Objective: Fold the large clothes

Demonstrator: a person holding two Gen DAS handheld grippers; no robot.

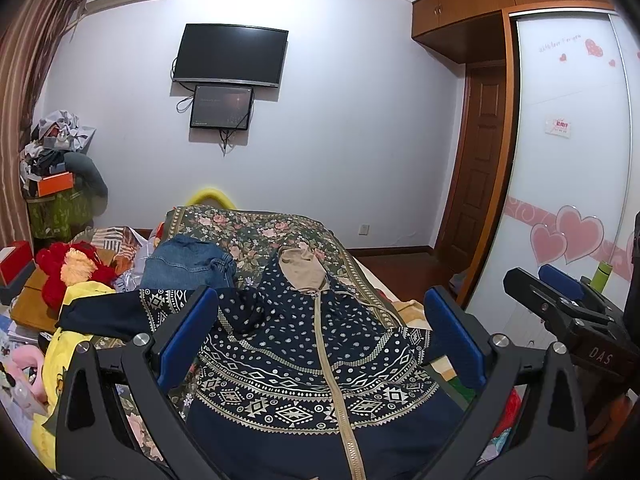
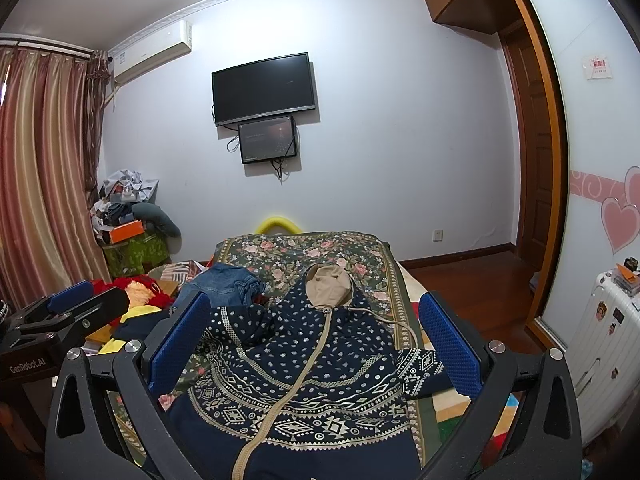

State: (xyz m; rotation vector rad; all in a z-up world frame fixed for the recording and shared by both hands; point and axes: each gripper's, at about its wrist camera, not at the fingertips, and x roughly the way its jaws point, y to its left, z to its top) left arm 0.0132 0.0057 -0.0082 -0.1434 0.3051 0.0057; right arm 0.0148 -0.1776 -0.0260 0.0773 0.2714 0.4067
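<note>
A large navy hooded jacket (image 1: 304, 364) with a cream pattern, a beige zipper and a beige-lined hood lies spread face up on the bed, hood away from me; it also shows in the right wrist view (image 2: 316, 372). Its left sleeve (image 1: 108, 314) stretches out to the left, its right sleeve (image 2: 424, 368) is bent at the right edge. My left gripper (image 1: 320, 336) is open and empty above the jacket's middle. My right gripper (image 2: 316, 340) is open and empty above it too. The right gripper also shows in the left wrist view (image 1: 560, 292), the left one in the right wrist view (image 2: 76, 304).
The bed has a green floral cover (image 1: 256, 228). Folded blue jeans (image 1: 188, 264) lie on it left of the jacket. Red and yellow soft items (image 1: 76, 272) are piled left of the bed. A white suitcase (image 2: 600, 344) and a wardrobe door (image 1: 568, 152) stand at the right.
</note>
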